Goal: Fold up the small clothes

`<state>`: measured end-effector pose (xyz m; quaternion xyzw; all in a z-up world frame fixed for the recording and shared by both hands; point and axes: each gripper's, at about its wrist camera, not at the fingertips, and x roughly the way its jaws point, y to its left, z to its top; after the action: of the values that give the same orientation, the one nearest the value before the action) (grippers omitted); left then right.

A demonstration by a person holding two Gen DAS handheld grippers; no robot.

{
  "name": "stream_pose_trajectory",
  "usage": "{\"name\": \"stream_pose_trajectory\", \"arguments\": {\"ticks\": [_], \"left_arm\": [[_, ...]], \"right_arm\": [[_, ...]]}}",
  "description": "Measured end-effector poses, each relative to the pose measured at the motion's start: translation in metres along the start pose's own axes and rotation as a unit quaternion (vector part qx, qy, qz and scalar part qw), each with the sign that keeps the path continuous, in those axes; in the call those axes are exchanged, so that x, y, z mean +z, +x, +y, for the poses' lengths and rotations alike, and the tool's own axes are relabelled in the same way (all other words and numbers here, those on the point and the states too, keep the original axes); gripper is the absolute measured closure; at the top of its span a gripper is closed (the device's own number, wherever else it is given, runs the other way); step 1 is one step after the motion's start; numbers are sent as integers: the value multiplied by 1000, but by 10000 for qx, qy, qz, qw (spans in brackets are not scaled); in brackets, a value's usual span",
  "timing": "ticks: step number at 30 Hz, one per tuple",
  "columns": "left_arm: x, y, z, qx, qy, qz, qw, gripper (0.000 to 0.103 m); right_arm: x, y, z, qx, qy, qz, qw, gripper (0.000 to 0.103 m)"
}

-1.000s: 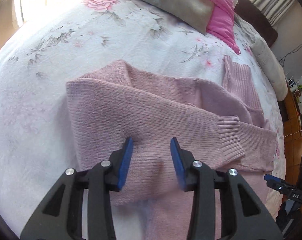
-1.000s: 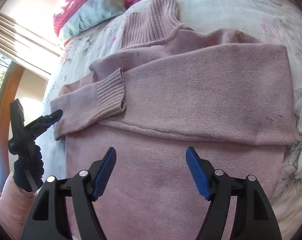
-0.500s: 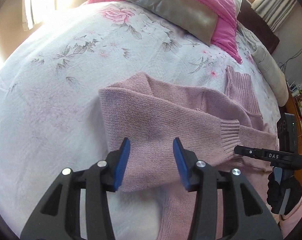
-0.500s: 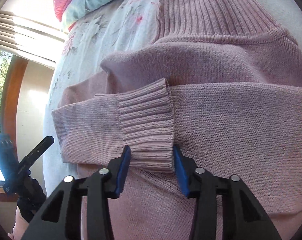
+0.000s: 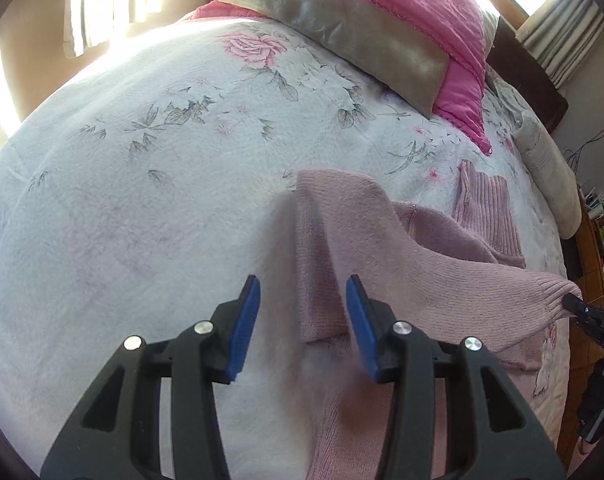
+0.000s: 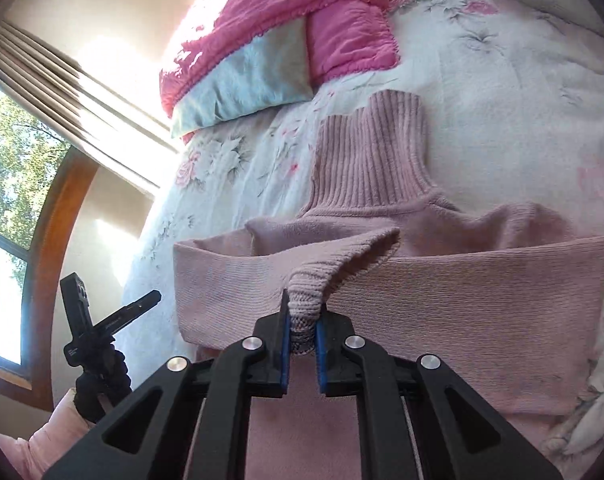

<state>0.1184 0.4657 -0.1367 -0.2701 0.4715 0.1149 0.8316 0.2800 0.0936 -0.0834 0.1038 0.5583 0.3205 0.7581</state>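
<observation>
A dusty-pink knitted turtleneck sweater [image 5: 401,248] lies on the bed with a sleeve folded across its body. My left gripper [image 5: 301,292] is open, low over the sweater's folded left edge, which runs between the blue pads without being pinched. My right gripper [image 6: 302,314] is shut on the ribbed sleeve cuff [image 6: 321,276] and holds it raised off the sweater [image 6: 441,300]. The ribbed collar [image 6: 373,152] lies flat beyond. The right gripper [image 5: 579,307] shows at the left wrist view's right edge, and the left gripper [image 6: 142,305] shows at far left in the right wrist view.
A white floral bedspread [image 5: 142,200] covers the bed. A grey pillow [image 5: 341,36] and a pink blanket [image 6: 302,20] lie at the head. A window with a wooden frame [image 6: 58,216] and curtains stands beside the bed. A gloved hand [image 6: 98,384] holds the left gripper.
My right gripper closed on the sleeve cuff and lifted it. My left gripper slid left from above the sweater's body to its folded edge, still open.
</observation>
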Motion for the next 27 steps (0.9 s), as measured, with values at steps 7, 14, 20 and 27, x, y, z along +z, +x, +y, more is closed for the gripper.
{"name": "stream_pose_trajectory", "arguments": {"ticks": [7, 14, 20, 27], "left_arm": [[0, 42, -36, 337, 441, 320, 9979, 57], [-7, 76, -42, 702, 625, 766, 9926, 57], [3, 53, -83, 253, 984, 402, 9940, 52], [-5, 90, -124, 88, 1419, 731, 9871, 52]], "right_arm": [[-21, -34, -69, -775, 316, -98, 9964, 93], [-48, -2, -120, -1231, 545, 372, 9902, 75], [-33, -6, -130, -982, 851, 141, 9914, 51], [-3, 13, -135, -527, 950, 250, 9938, 88]]}}
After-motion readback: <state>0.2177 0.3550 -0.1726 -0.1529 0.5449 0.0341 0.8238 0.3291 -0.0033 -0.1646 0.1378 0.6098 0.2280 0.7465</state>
